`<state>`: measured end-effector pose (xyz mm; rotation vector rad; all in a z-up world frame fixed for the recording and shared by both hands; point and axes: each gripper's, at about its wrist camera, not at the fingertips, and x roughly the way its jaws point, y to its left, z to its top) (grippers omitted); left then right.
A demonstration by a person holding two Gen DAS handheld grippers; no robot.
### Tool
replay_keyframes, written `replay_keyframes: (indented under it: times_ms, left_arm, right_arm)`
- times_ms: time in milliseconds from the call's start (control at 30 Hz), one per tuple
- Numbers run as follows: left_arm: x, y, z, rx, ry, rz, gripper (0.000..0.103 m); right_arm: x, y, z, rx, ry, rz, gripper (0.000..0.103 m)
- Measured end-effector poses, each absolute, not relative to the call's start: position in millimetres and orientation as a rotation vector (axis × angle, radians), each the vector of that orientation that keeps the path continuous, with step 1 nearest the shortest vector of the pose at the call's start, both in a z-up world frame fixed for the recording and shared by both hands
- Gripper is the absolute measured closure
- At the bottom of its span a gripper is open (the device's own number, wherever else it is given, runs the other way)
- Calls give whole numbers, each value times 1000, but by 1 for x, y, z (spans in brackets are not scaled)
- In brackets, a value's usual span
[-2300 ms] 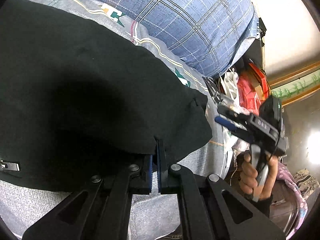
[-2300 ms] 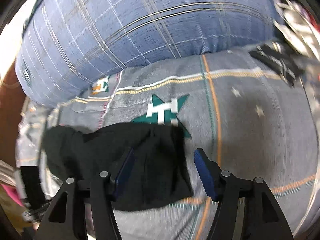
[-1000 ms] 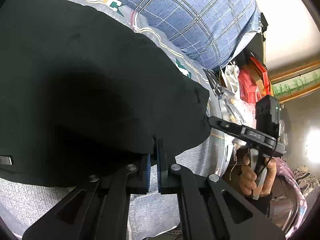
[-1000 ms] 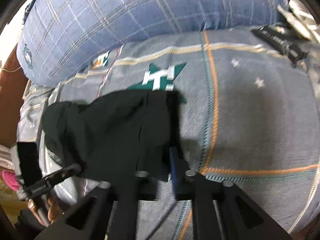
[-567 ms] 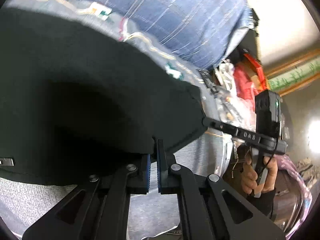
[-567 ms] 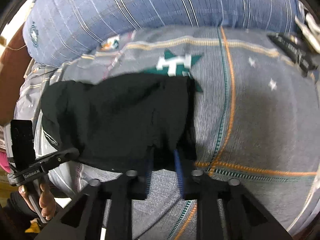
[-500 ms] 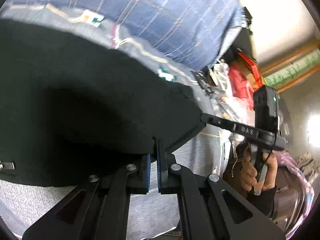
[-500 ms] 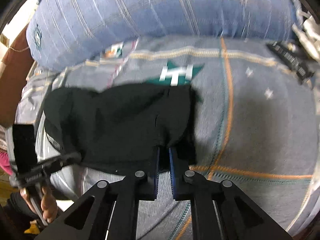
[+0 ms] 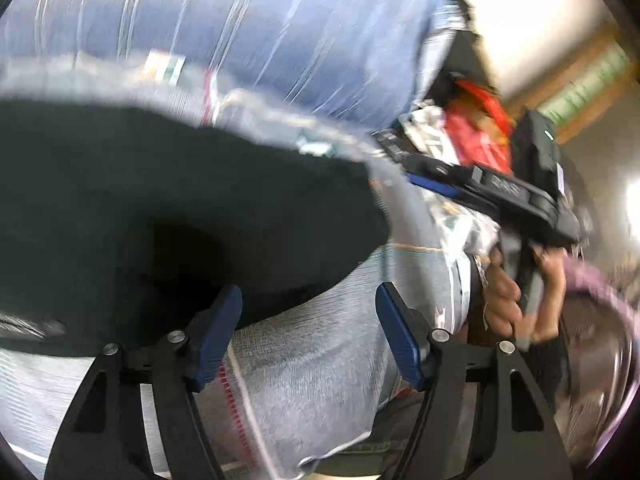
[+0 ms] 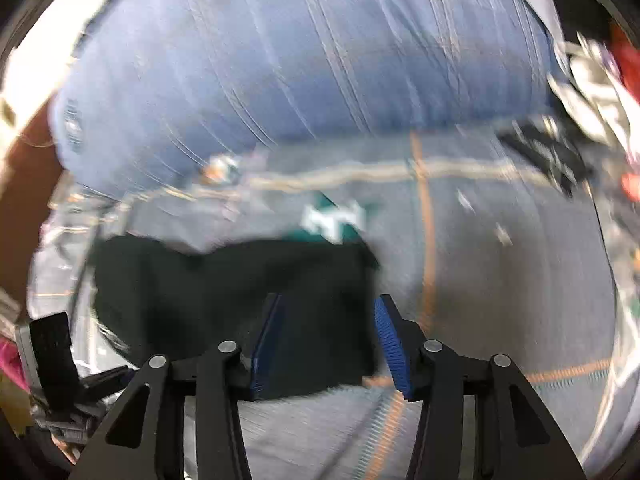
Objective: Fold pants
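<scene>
- The black pants (image 10: pixel 240 300) lie in a folded bundle on the grey bedspread (image 10: pixel 500 300), their long side running left to right across the right-wrist view
- The right gripper (image 10: pixel 326 338) has its jaws spread and holds nothing; it sits over the right end of the bundle, with one blue pad above the cloth and the other just off the right edge
- The left gripper (image 9: pixel 310 334) is likewise spread and empty; the near hem of the pants (image 9: pixel 180 216) lies just ahead of its left finger, while its right finger stands over bare bedspread (image 9: pixel 320 360)
- Judged from this, each tool sits at its own end of the bundle, so the right one is nearer the right edge and the left one nearer the left part of the hem
- From the left wrist, the right hand (image 9: pixel 516 292) shows squeezing its handle, off the bed edge
- The surface is soft and padded, with orange stripes and a green star patch (image 10: pixel 332 220)
- A big blue checked pillow (image 10: pixel 300 60) lies behind the pants, and red and white clutter (image 9: pixel 468 136) sits past the bed; both views are blurred
</scene>
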<state>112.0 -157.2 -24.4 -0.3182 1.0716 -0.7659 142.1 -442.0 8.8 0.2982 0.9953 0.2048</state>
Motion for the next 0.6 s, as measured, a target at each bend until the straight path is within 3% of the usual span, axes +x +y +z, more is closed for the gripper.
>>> replay_keyframes:
  times_ms: [200,267,333,400,600]
  left_arm:
    - [147,-52,-8,-440,1020,-558,34]
    - [166,-6,-18,-538,1055,-454,34]
    - [181,36,-32,-641,1093,-365,34]
    - [189,67,-45,-719,1109,-289,34]
    - [198,90,-65,-811,1163,-254,35]
  right_arm:
    - [153,-349,32,160,925,378,52]
    - [158,-305,34,112,916,441,46]
    - [159,-273,33,62,913,474,32]
    - [159,-228,27,-31,914,494,29]
    - [153,-129,-8,-262,928,539,29]
